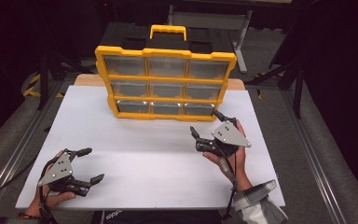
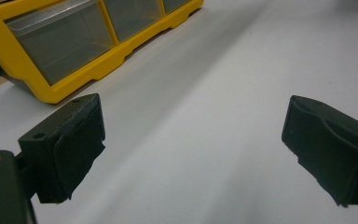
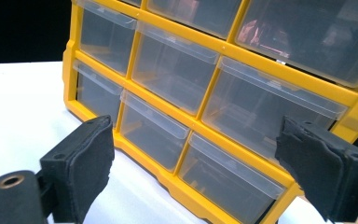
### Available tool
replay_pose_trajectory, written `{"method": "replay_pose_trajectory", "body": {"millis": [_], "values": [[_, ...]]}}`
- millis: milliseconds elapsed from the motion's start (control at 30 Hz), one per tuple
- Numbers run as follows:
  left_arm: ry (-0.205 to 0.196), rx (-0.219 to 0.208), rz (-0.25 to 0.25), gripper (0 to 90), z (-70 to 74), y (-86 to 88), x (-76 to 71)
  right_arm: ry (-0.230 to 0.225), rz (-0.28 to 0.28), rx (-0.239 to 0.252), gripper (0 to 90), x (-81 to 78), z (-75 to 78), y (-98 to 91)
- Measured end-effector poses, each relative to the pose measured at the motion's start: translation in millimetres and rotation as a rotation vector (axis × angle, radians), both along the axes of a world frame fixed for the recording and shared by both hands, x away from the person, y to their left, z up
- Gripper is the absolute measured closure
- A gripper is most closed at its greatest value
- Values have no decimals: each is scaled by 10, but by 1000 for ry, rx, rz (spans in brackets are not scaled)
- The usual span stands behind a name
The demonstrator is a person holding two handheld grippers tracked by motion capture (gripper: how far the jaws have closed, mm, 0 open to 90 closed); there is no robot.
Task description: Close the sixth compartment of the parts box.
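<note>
A yellow drawer cabinet (image 1: pixel 165 79) with a carry handle stands upright at the back of the white table (image 1: pixel 140 154). It holds a three-by-three grid of clear drawers (image 3: pixel 170 65), all pushed in. My right gripper (image 1: pixel 207 123) is open, close to the cabinet's bottom right corner, nothing between its jaws. In the right gripper view the bottom-row drawers (image 3: pixel 230 175) sit just ahead of the spread pads (image 3: pixel 91 163). My left gripper (image 1: pixel 89 164) is open near the table's front left corner, empty. Its own view shows the cabinet's lower edge (image 2: pixel 93 70) far off.
The table's front edge (image 1: pixel 144 206) runs just behind both hands. Bare white surface (image 2: pixel 205 116) lies between the grippers and the cabinet. Metal rails (image 1: pixel 317 158) flank the table on both sides, and dark stands (image 1: pixel 242 32) are behind the cabinet.
</note>
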State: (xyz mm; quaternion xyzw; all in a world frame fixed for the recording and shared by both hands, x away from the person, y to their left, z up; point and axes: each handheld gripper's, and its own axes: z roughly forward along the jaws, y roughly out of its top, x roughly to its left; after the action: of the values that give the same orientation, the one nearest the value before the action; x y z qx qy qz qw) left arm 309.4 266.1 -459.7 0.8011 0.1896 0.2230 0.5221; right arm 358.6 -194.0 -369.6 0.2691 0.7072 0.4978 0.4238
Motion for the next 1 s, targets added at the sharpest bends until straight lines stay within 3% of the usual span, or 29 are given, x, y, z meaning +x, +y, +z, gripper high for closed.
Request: {"method": "replay_pose_trajectory", "body": {"millis": [1000], "values": [[2, 4, -3, 68, 2, -7, 0, 42, 37, -84, 118, -197, -254, -98]]}}
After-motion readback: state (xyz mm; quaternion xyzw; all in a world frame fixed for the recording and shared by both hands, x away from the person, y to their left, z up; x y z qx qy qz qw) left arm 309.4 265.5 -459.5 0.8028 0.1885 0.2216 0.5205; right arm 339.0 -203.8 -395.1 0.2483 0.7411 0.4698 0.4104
